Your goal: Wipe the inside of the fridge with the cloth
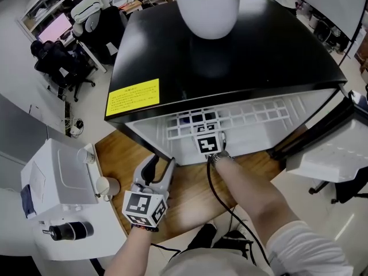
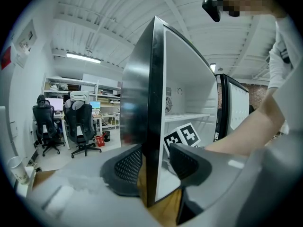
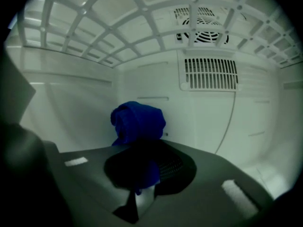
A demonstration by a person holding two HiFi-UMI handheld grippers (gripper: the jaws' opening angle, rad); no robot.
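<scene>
While the cloth (image 3: pixel 138 122) sits inside the fridge (image 1: pixel 230 56), step in hand: wiping the inner walls.
Left hand-held gripper (image 1: pixel 161 167): just outside the fridge, at its left front corner. It is released, jaws wide apart, with the left wall's front edge showing between them. Whether a pad touches that edge I cannot tell.
Right hand-held gripper (image 3: pixel 147 169): deep inside the fridge, under the shelf (image 3: pixel 142 27), clenched on the cloth.
Cloth: a blue wad bunched beyond the jaws, near the fridge's back wall. Contact with any surface is not shown.
Doing it well: I judge the wad, not the jaws, should meet the wall. Press lightly, sweep in overlapping passes and steer clear of the vent (image 3: pixel 210 74).
Head view alone: the pot (image 1: pixel 208 10) on the fridge top, the yellow label (image 1: pixel 132 96) and the door (image 1: pixel 328 154) open at the fridge's right. The cloth is hidden.
Left gripper view alone: the fridge interior from the side, with the right hand-held gripper's marker cube.
Right gripper view alone: the grip, cloth and vent.
</scene>
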